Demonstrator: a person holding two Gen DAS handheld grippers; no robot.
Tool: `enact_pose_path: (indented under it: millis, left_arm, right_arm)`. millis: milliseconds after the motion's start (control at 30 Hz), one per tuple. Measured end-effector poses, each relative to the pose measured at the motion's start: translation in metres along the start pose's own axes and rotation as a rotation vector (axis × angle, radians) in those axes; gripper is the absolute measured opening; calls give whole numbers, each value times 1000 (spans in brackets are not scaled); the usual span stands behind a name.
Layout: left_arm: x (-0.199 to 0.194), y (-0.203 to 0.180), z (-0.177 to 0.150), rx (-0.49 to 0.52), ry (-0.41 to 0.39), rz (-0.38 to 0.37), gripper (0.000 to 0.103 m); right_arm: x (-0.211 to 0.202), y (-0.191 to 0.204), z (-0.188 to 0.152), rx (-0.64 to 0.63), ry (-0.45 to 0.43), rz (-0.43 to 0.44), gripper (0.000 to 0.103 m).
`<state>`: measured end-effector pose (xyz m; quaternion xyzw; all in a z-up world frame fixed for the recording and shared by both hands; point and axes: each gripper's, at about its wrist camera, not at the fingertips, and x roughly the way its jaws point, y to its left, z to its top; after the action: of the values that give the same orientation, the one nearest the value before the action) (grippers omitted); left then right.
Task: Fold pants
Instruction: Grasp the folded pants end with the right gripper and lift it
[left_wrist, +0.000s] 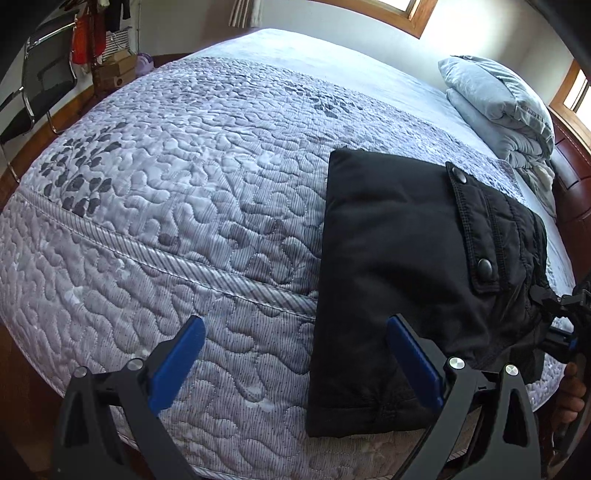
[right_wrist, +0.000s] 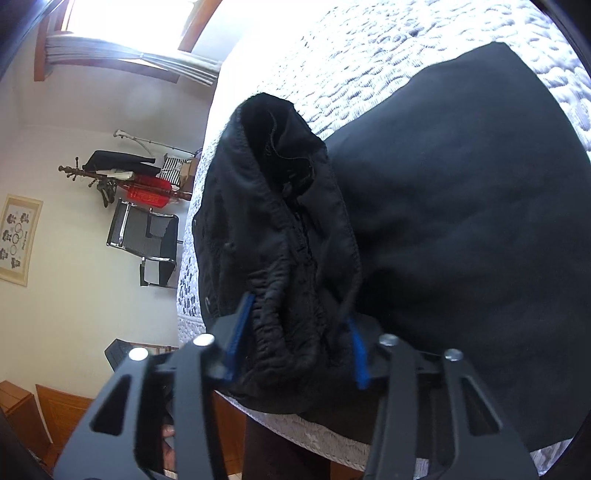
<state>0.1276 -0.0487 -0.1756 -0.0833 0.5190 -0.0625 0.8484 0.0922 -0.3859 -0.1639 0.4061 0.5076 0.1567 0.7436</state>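
Observation:
The black pants (left_wrist: 399, 258) lie folded on the bed's right side, a snap-buttoned pocket flap (left_wrist: 476, 229) facing up. My left gripper (left_wrist: 295, 325) hovers open over the folded stack's near left edge. Its right finger (left_wrist: 410, 358) is above the cloth and its left finger is above the quilt, with nothing between the pads. In the right wrist view my right gripper (right_wrist: 299, 325) is shut on the bunched waistband (right_wrist: 288, 240) of the pants (right_wrist: 461, 203), with fabric squeezed between the blue pads. The right gripper (left_wrist: 554, 301) also shows at the pants' right edge.
A lavender quilted cover (left_wrist: 166, 184) spreads across the bed to the left of the pants. Folded pale blue bedding (left_wrist: 498, 103) is stacked by the red-brown headboard (left_wrist: 572, 177). A metal chair (right_wrist: 147, 240) and a coat rack (right_wrist: 122, 181) stand beyond the bed. A hand (left_wrist: 572, 387) is at the right.

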Motion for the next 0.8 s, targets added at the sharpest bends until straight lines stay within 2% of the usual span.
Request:
enact_pose_path:
  millis: [100, 200, 633, 800]
  left_arm:
    - [3, 0, -2, 3, 14, 0, 99]
    - [2, 0, -3, -2, 17, -4, 99]
    - [-18, 11, 0, -55, -17, -11, 99]
    - [-27, 15, 2, -84, -34, -23, 99]
  right_arm:
    - [-3, 8, -2, -31, -10, 10, 29]
    - [-10, 23, -3, -64, -14, 22, 26]
    - [-43, 108, 3, -212, -35, 122, 24]
    - [-70, 125, 9, -238, -68, 169, 23]
